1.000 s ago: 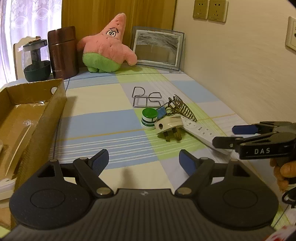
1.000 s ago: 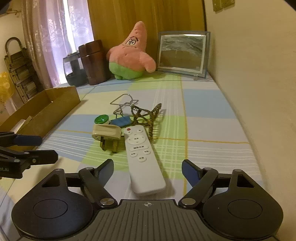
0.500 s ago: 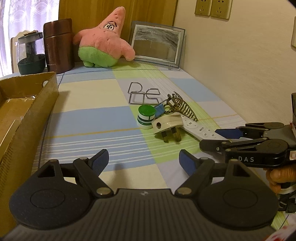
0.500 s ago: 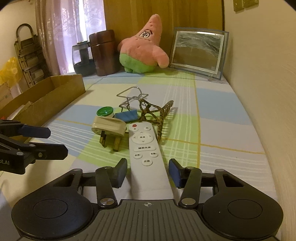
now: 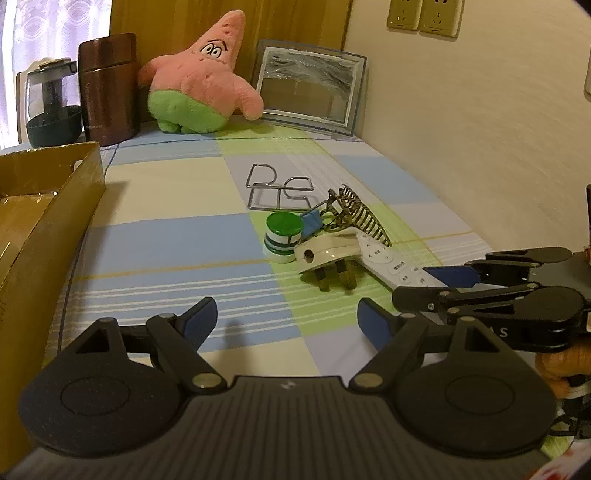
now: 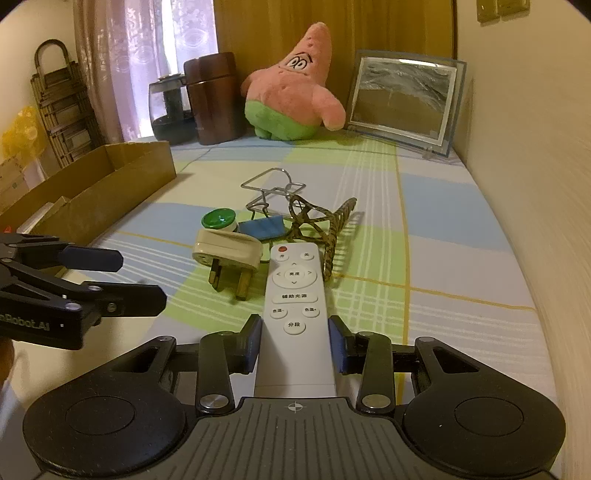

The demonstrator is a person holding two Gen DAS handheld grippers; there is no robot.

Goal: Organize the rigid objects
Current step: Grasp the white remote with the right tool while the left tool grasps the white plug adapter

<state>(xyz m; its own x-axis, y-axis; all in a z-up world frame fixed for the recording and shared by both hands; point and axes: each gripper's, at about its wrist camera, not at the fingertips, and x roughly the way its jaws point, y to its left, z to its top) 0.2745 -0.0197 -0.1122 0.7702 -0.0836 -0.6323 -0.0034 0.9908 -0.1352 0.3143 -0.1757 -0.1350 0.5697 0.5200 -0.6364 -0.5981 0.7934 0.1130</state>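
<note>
Right gripper (image 6: 294,349): jaws, wide apart a second ago, have just been closing and are now pressed by both blue pads against the near end of the white remote control (image 6: 295,306), which earlier lay free between them. Cardboard box (image 5: 44,206): now seen further towards the left edge of the left wrist view than before.

We see a cream wall (image 5: 461,122) on the right with two brass-coloured sockets (image 5: 423,16) high up, wood panelling (image 6: 388,26) behind, and a window with pale lace curtains (image 6: 147,48) glowing with daylight at the far left. A checked cloth (image 5: 166,236) covers the bench.
</note>
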